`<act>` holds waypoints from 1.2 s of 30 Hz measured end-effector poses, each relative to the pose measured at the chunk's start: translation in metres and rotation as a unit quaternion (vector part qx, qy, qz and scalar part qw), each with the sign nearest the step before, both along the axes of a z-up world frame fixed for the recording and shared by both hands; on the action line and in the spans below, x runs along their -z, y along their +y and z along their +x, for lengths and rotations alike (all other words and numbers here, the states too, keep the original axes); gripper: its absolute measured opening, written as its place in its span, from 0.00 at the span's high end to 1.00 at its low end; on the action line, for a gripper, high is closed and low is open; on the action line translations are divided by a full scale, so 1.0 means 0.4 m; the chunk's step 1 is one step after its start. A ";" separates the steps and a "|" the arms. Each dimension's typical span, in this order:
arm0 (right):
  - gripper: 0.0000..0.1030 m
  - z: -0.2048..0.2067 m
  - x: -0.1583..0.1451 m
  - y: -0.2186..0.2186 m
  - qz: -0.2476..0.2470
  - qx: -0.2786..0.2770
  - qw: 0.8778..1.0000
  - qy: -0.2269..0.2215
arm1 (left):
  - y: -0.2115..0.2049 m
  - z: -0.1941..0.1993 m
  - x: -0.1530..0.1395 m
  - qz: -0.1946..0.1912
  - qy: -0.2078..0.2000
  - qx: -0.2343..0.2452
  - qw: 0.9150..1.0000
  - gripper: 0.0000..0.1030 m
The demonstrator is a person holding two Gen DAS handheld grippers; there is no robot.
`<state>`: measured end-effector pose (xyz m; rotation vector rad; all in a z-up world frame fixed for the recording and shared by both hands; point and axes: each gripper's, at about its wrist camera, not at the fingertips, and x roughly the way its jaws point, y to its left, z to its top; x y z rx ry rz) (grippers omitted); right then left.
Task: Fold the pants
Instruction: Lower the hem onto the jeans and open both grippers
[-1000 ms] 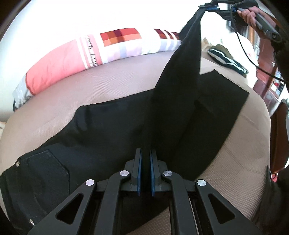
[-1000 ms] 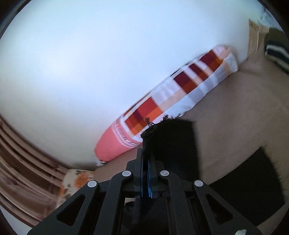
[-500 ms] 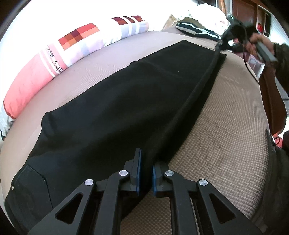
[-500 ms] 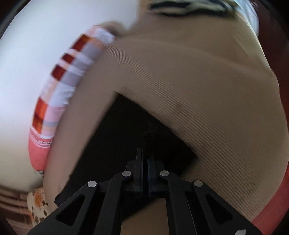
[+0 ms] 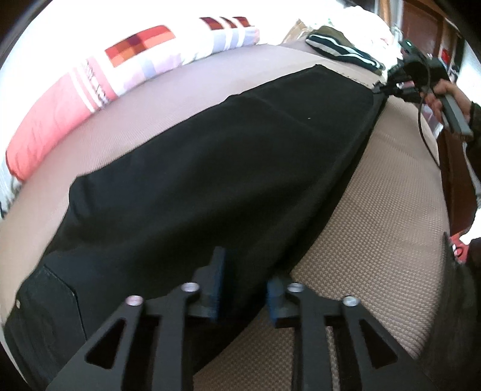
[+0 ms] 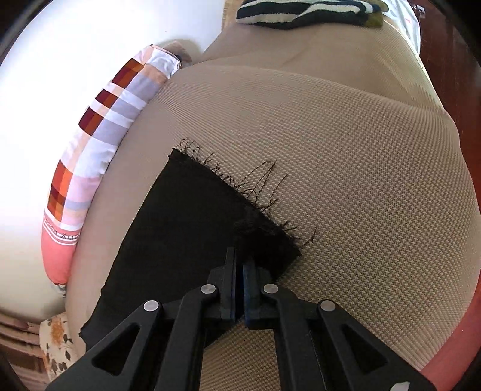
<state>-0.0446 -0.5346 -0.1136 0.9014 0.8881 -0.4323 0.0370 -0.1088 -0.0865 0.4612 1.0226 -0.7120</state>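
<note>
Beige woven bed (image 5: pixel 375 240) carries black pants (image 5: pixel 195 180); left tool (image 5: pixel 245 288) just opened astride their edge, right tool (image 6: pixel 239 288) pinches the hem.

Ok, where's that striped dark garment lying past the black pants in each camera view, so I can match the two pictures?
Left wrist: the striped garment lies at the top right, beyond the far end of the pants, near the right gripper.
Right wrist: the striped garment runs along the top edge, centre right, far past the frayed hem.
Shared landmark: the checked pillow, on the left in both.
</note>
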 end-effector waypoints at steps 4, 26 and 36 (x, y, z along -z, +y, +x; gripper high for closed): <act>0.98 0.004 -0.012 0.007 -0.027 -0.016 0.999 0.010 | 0.071 0.037 -0.032 -0.065 0.073 -0.031 0.995 0.51; 0.73 0.176 -0.137 -0.062 -0.002 -0.114 0.993 -0.022 | 0.186 0.087 -0.097 -0.118 0.117 -0.076 0.983 0.40; 0.73 0.406 -0.036 -0.152 0.038 -0.203 0.978 0.012 | 0.249 0.214 -0.078 -0.130 0.076 -0.231 0.961 0.40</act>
